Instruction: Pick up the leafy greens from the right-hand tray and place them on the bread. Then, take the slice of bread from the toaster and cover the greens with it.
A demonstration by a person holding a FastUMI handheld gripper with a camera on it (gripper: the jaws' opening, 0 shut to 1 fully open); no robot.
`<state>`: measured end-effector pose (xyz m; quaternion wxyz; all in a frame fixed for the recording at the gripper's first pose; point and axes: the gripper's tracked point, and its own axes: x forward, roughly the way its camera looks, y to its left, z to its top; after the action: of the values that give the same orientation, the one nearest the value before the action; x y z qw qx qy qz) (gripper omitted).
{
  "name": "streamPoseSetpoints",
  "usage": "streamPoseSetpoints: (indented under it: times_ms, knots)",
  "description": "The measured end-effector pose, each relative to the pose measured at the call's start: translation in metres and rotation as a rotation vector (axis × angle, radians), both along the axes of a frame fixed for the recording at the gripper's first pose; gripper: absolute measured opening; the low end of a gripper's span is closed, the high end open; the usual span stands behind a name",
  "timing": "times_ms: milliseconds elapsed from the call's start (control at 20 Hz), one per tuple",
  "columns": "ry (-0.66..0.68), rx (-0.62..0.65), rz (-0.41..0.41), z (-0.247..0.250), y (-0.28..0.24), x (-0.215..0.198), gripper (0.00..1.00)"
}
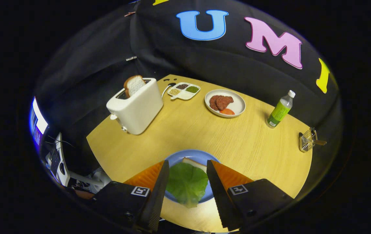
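Leafy greens (186, 182), ruffled, flat on bread slice (194, 163), round blue plate (175, 158), gripper (187, 165) jaws apart, empty.

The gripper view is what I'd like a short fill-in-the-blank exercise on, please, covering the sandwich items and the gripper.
1. The lettuce lies on bread on the ____ plate.
2. A bread slice stands in the ____.
3. The hand-held gripper is ____, its fingers either side of the lettuce, not pressing it.
4. The bottle stands upright beside a wire ____.

Missing words: blue; toaster; open; basket
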<state>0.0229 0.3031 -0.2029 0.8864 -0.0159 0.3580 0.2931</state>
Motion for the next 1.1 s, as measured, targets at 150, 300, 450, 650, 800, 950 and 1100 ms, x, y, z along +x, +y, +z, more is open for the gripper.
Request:
streamPoseSetpoints:
  times_ms: [150, 300, 450, 650, 800, 950, 1100]
  knots:
    - [-0.054, 0.025, 0.013, 0.039, 0.029, 0.011, 0.73]
    - [-0.095, 0.049, 0.047, 0.073, 0.07, 0.016, 0.73]
    - [-0.115, 0.064, 0.069, 0.099, 0.114, 0.028, 0.73]
    - [-0.144, 0.068, 0.09, 0.117, 0.174, 0.049, 0.73]
    - [-0.134, 0.064, 0.104, 0.119, 0.221, 0.065, 0.73]
    - [-0.101, 0.046, 0.106, 0.105, 0.259, 0.079, 0.73]
    - [-0.075, 0.004, 0.1, 0.083, 0.284, 0.092, 0.73]
